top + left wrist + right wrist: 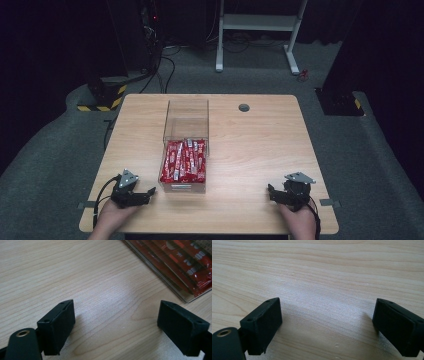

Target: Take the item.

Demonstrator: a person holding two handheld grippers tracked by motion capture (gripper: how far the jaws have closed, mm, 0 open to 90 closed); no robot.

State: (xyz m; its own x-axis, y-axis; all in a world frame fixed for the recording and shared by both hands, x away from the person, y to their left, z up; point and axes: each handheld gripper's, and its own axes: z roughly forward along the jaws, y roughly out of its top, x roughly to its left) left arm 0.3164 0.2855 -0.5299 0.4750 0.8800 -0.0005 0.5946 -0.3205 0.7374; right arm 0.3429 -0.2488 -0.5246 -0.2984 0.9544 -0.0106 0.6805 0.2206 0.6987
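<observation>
Red snack sticks (183,160) fill a clear box (186,120); both grippers' jaws stand wide, empty.

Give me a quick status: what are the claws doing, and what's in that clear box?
Left claw open, empty, beside clear box. Right claw open, empty, on bare table. Red packets fill box's near half. Nothing in the way.

Black grippers (150,192), grey three-cornered plates, trailing black cables.

Two hand-held grippers, left (150,191) and right (270,190), one clear box (186,115), one table (260,150), many red packets (184,160)
</observation>
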